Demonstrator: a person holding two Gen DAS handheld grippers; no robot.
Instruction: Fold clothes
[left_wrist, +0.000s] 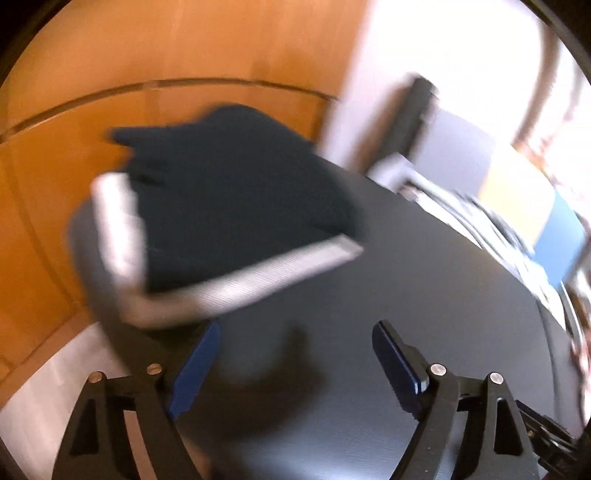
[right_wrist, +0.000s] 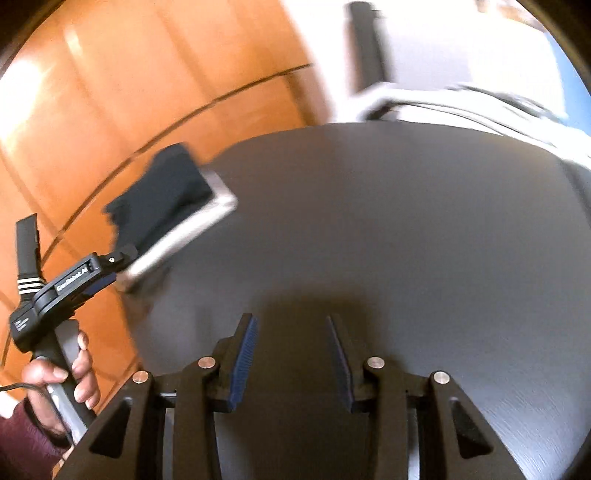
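A dark navy garment (left_wrist: 236, 192) lies bunched inside a grey tray (left_wrist: 258, 280) at the left edge of the round black table (left_wrist: 369, 350). The view is blurred by motion. My left gripper (left_wrist: 295, 354) is open and empty, just in front of the tray's near rim. In the right wrist view the garment (right_wrist: 162, 199) and tray (right_wrist: 184, 236) sit at the table's left edge, and the left gripper (right_wrist: 107, 273) is beside the tray. My right gripper (right_wrist: 291, 354) is open and empty over the bare table (right_wrist: 369, 221).
An orange wooden floor (left_wrist: 147, 55) lies beyond the table. A chair with a dark post (left_wrist: 413, 110) and grey frame stands at the far right edge. A hand (right_wrist: 74, 373) holds the left gripper's handle.
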